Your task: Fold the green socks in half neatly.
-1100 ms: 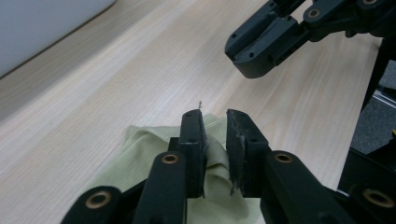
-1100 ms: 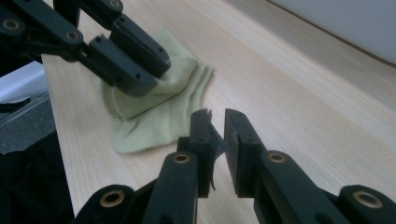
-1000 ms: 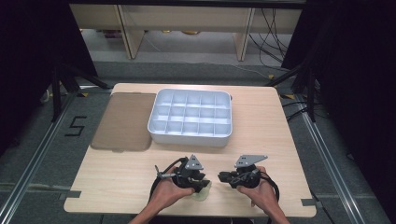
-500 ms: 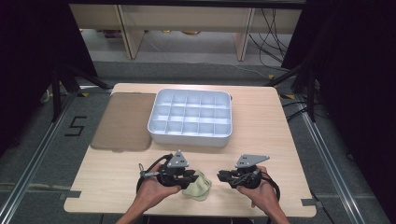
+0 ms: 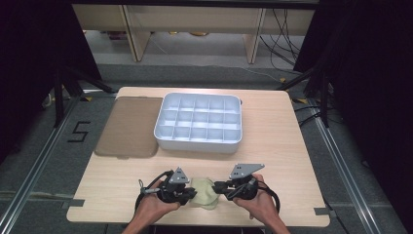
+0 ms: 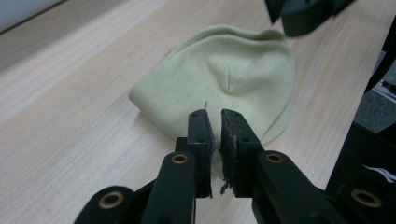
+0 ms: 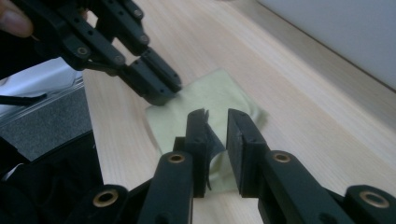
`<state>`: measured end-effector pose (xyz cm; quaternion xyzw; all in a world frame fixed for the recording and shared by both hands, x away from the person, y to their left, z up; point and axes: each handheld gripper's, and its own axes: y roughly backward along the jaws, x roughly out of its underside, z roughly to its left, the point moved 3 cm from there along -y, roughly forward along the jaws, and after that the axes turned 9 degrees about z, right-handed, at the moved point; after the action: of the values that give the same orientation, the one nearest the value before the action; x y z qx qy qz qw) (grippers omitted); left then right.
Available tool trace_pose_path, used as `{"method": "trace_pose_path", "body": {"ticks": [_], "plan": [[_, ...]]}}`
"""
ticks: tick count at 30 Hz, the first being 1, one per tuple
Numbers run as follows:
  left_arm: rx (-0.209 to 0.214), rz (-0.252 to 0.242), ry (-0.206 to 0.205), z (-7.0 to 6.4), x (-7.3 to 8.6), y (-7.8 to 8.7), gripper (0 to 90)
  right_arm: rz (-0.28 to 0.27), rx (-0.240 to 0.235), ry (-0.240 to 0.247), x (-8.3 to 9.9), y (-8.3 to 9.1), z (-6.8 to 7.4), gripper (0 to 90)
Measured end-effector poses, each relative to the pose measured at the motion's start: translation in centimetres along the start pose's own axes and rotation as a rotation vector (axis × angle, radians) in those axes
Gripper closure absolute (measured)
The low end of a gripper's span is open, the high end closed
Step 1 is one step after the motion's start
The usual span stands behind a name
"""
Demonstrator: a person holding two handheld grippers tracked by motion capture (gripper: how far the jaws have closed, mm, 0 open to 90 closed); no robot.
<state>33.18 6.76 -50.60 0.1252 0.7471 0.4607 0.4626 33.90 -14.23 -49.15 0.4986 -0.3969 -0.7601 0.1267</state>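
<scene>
A pale green cloth [image 5: 205, 193] lies folded near the table's front edge, between my two grippers. My left gripper [image 5: 193, 195] meets its left edge. In the left gripper view the jaws stand almost together at the cloth's [image 6: 233, 65] near edge, with a sliver of cloth between them. My right gripper [image 5: 217, 185] is at the cloth's right edge. In the right gripper view its jaws stand a narrow gap apart over the cloth [image 7: 210, 98]. Whether they pinch it is unclear. The left gripper [image 7: 163, 93] touches the far corner there.
A white tray [image 5: 198, 142] with many square compartments sits at the table's middle back. A flat brown mat [image 5: 130, 126] lies to its left. The table's front edge runs just below both hands.
My left gripper has slid left, away from the right one, uncovering the cloth between them. The right gripper has barely moved.
</scene>
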Motion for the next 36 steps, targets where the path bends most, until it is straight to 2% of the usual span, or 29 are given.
{"method": "trace_pose_path", "body": {"ticks": [2, 4, 6, 11, 12, 16, 19, 20, 21, 23, 24, 25, 26, 27, 28, 29, 30, 32, 35, 36], "plan": [[-0.008, -0.013, -0.008, -0.2, -0.4, 0.3, 81.2, 0.005, 0.004, 0.037, -0.3, -0.5, 0.1, 79.1], [-0.009, -0.012, -0.021, -0.6, -0.6, 0.4, 81.3, 0.019, -0.001, 0.034, -0.4, -0.9, 0.3, 79.0], [-0.016, 0.025, -0.057, -0.8, -0.5, -0.3, 81.3, 0.028, 0.001, 0.048, -0.4, -1.4, 0.4, 79.1], [-0.021, 0.074, -0.044, -0.4, 0.3, -1.9, 83.0, 0.075, 0.024, 0.036, 0.2, -2.1, -0.1, 79.3], [-0.016, 0.065, -0.043, -0.3, 0.4, -1.9, 83.3, 0.086, 0.032, 0.046, 0.3, -2.1, -0.3, 79.4], [-0.018, 0.064, -0.041, -0.2, 0.5, -1.8, 84.4, 0.13, 0.075, 0.025, 1.1, -2.2, -0.9, 81.5], [-0.023, 0.06, -0.038, -0.4, 0.4, -1.9, 84.8, 0.14, 0.088, 0.026, 1.4, -2.3, -1.4, 83.5], [-0.028, 0.065, -0.062, -0.3, 0.4, -1.9, 85.0, 0.136, 0.098, 0.027, 1.3, -2.4, -1.5, 85.1], [-0.031, 0.065, -0.06, -0.4, 0.4, -1.9, 85.0, 0.146, 0.105, 0.043, 1.3, -2.3, -1.6, 87.4], [-0.035, 0.066, -0.065, -0.4, 0.5, -1.9, 85.0, 0.141, 0.117, 0.035, 1.2, -2.3, -1.4, 89.6], [-0.035, 0.066, -0.066, -0.4, 0.4, -1.9, 85.0, 0.146, 0.153, 0.068, 0.9, -2.0, -1.5, 90.0], [-0.033, 0.066, -0.063, -0.4, 0.4, -1.9, 85.0, 0.14, 0.157, 0.085, 0.7, -2.0, -1.6, 90.0], [-0.031, 0.065, -0.066, -0.3, 0.4, -1.8, 84.9, 0.128, 0.154, 0.081, 0.5, -1.7, -1.6, 90.0], [-0.031, 0.057, -0.052, -0.4, 0.3, -1.8, 84.7, 0.115, 0.138, 0.082, 0.1, -1.4, -1.5, 90.0], [-0.029, 0.049, -0.039, -0.5, 0.2, -1.6, 84.6, 0.085, 0.152, 0.076, -0.2, -1.3, -1.4, 90.0], [-0.027, 0.036, -0.035, -0.5, -0.1, -1.5, 84.1, 0.086, 0.138, 0.091, -0.6, -1.0, -1.3, 90.0], [-0.037, 0.023, -0.041, -0.3, -0.5, -1.1, 83.1, 0.08, 0.122, 0.082, -0.8, -1.1, -1.2, 90.0], [-0.058, -0.008, -0.026, 0.2, -1.3, -0.7, 82.5, 0.068, 0.107, 0.081, -1.3, -1.6, -1.3, 90.0], [-0.075, -0.028, -0.014, 1.4, -2.2, -0.6, 82.6, 0.062, 0.068, 0.063, -1.6, -2.3, -1.7, 90.0], [-0.061, -0.02, 0.001, 1.8, -2.3, -0.7, 82.5, 0.06, 0.049, 0.064, -1.7, -2.6, -1.8, 90.0]]}}
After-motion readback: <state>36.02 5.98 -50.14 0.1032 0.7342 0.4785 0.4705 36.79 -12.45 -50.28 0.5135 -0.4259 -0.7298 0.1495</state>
